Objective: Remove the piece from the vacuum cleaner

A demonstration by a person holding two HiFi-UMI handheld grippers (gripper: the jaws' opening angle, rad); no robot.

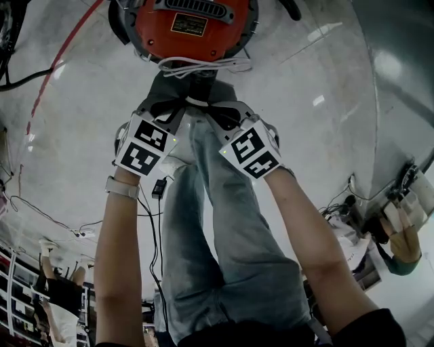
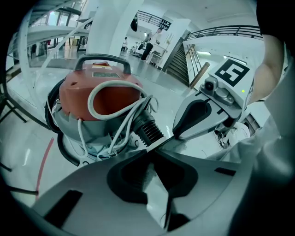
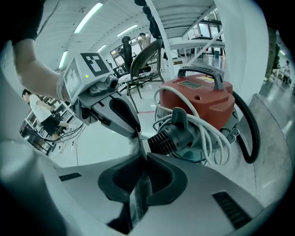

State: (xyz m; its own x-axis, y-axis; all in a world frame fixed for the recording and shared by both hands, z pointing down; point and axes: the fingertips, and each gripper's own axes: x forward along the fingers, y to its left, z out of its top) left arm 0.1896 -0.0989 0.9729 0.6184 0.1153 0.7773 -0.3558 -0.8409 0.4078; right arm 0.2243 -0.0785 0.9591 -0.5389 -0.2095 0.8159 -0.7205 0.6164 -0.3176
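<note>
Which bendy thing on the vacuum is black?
The thick hose curving beside the red vacuum cleaner; the thinner cord bundled at its front is white.

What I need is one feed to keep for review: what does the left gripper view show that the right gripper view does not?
Only the left gripper view shows the right gripper reaching in from the right, and a staircase behind.
Only the right gripper view shows the left gripper reaching in from the left, a dark chair and ceiling lights.
Both show the red vacuum cleaner, the white cord looped over it and the ribbed black nozzle, where both grippers' tips meet.
</note>
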